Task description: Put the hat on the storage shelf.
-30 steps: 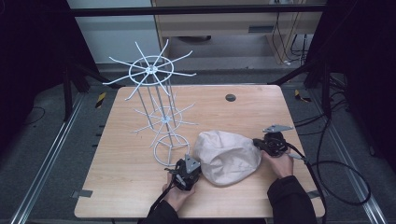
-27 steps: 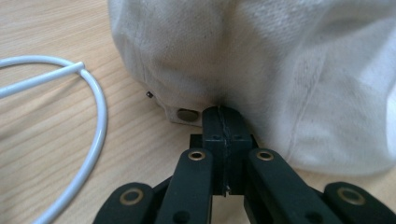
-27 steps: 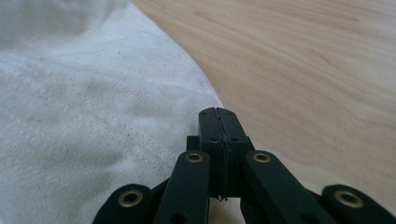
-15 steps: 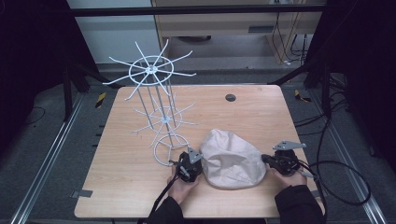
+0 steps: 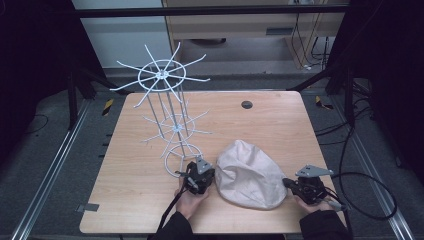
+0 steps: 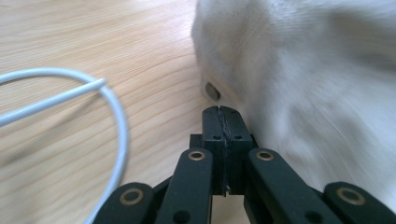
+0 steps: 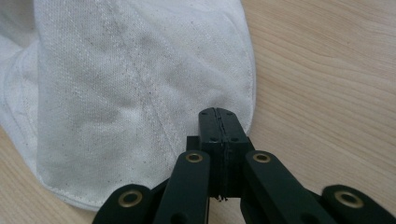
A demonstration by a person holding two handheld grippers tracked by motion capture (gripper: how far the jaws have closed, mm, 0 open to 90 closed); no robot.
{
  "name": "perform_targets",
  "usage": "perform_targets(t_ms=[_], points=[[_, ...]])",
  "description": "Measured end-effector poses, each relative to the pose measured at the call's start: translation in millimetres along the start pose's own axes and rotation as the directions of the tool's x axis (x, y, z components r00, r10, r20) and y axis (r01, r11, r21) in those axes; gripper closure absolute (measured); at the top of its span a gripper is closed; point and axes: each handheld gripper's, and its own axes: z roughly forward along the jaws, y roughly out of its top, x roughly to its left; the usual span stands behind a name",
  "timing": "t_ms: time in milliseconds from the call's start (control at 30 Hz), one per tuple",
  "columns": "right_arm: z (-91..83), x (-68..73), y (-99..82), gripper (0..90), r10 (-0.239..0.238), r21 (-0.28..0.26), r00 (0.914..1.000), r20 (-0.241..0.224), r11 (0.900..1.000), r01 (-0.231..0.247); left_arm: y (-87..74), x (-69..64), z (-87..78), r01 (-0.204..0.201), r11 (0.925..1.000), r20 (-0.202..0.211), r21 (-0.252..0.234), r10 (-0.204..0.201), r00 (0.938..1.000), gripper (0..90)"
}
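On the pale wood-grain counter (image 5: 280, 125) we see a white wire rack (image 5: 167, 112) with spoked rings at the left. Our left gripper (image 5: 202, 176) rests beside its base ring, fingers closed on nothing, against the left edge of the domed, woven off-white cap (image 5: 250, 175). Our right gripper (image 5: 292, 184), fingers likewise closed and empty, sits at the cap's right rim, both forearms low.

No text, label, brand, number or sign can be read anywhere: the pale cap (image 5: 248, 175), the white wire rack (image 5: 167, 107) and the wooden table (image 5: 280, 125) all show plain surfaces, and the black-and-yellow striped tape (image 5: 107, 106) on the floor beside the table carries stripes but no lettering
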Motion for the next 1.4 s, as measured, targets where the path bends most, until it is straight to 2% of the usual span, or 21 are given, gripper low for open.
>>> perform_targets(t_ms=[67, 100, 167, 267, 333, 533, 567, 700, 767, 867, 933, 1000, 1200, 1233, 1300, 1400], points=[[-1.2, 3.1, -1.1, 90.0, -0.002, 0.003, 1.0000, -0.005, 1.0000, 0.002, 0.5, -2.3, -10.0, -0.004, 1.0000, 0.012, 0.007, 0.004, 0.9999, 90.0], [-1.7, 4.7, -1.6, 90.0, -0.012, 0.002, 0.9999, -0.002, 0.9999, 0.012, -0.4, -7.1, -13.5, 0.003, 0.9999, 0.028, -0.011, -0.003, 0.9996, 90.0], [-2.7, 8.6, -2.9, 90.0, -0.014, 0.002, 0.9999, -0.003, 0.9999, 0.014, -2.3, -14.5, -17.6, -0.031, 0.9995, 0.039, 0.003, 0.031, 0.9988, 90.0], [-5.2, 13.9, -4.8, 90.0, -0.017, 0.004, 0.9999, -0.004, 0.9999, 0.017, -5.4, -26.4, -11.5, -0.068, 0.9974, 0.039, 0.022, 0.067, 0.9970, 90.0], [-6.3, 16.4, -6.1, 90.0, -0.012, 0.003, 0.9999, -0.002, 0.9999, 0.012, -4.5, -26.6, -5.2, -0.080, 0.9963, 0.041, 0.031, 0.078, 0.9961, 90.0], [-10.2, 20.9, -10.6, 90.0, -0.009, 0.000, 0.9999, -0.012, 1.0000, 0.009, 5.9, -27.2, 14.3, -0.056, 0.9982, 0.026, 0.018, 0.056, 0.9981, 90.0], [-10.7, 21.8, -11.0, 90.0, -0.006, -0.001, 0.9999, -0.011, 1.0000, 0.006, 7.6, -25.9, 16.6, -0.064, 0.9978, 0.023, 0.017, 0.064, 0.9977, 90.0], [-11.7, 23.9, -11.7, 90.0, -0.016, -0.004, 0.9998, -0.014, 0.9999, 0.016, 10.8, -19.6, 16.1, -0.047, 0.9989, 0.021, -0.001, 0.047, 0.9987, 89.6], [-14.5, 23.7, -10.0, 90.0, -0.010, -0.018, 0.9999, 0.003, 0.9998, 0.010, 10.9, -16.6, 8.6, -0.040, 0.9992, 0.015, -0.003, 0.040, 0.9991, 88.0], [-18.2, 23.3, -7.9, 90.0, -0.005, -0.040, 0.9999, 0.012, 0.9992, 0.006, 7.6, -9.2, -8.8, -0.069, 0.9975, 0.017, -0.014, 0.069, 0.9975, 86.5], [-22.0, 23.9, -4.5, 88.2, -0.006, -0.058, 0.9997, 0.022, 0.9983, 0.008, 2.8, -3.7, -21.2, -0.093, 0.9956, 0.011, -0.004, 0.093, 0.9956, 84.5], [-25.5, 25.4, 0.0, 86.0, -0.011, -0.066, 0.9994, 0.032, 0.9977, 0.013, -2.0, 4.4, -34.5, -0.099, 0.9951, 0.020, -0.001, 0.099, 0.9949, 81.8], [-33.2, 31.0, 18.1, 76.4, -0.028, -0.083, 0.9985, 0.047, 0.9960, 0.032, -16.6, 32.2, -81.3, -0.070, 0.9963, 0.017, -0.050, 0.071, 0.9974, 73.1], [-35.0, 32.9, 22.8, 73.9, -0.034, -0.085, 0.9981, 0.052, 0.9956, 0.039, -19.6, 37.7, -88.3, -0.070, 0.9964, 0.006, -0.048, 0.071, 0.9975, 70.9], [-37.0, 36.5, 31.0, 69.8, -0.036, -0.091, 0.9982, 0.049, 0.9951, 0.041, -26.6, 48.3, -99.1, -0.046, 0.9972, -0.007, -0.059, 0.046, 0.9989, 67.1], [-38.5, 43.5, 45.7, 64.7, -0.064, -0.086, 0.9968, 0.047, 0.9940, 0.068, -36.4, 64.0, -109.7, -0.020, 0.9981, -0.041, -0.059, 0.018, 0.9990, 61.5]])
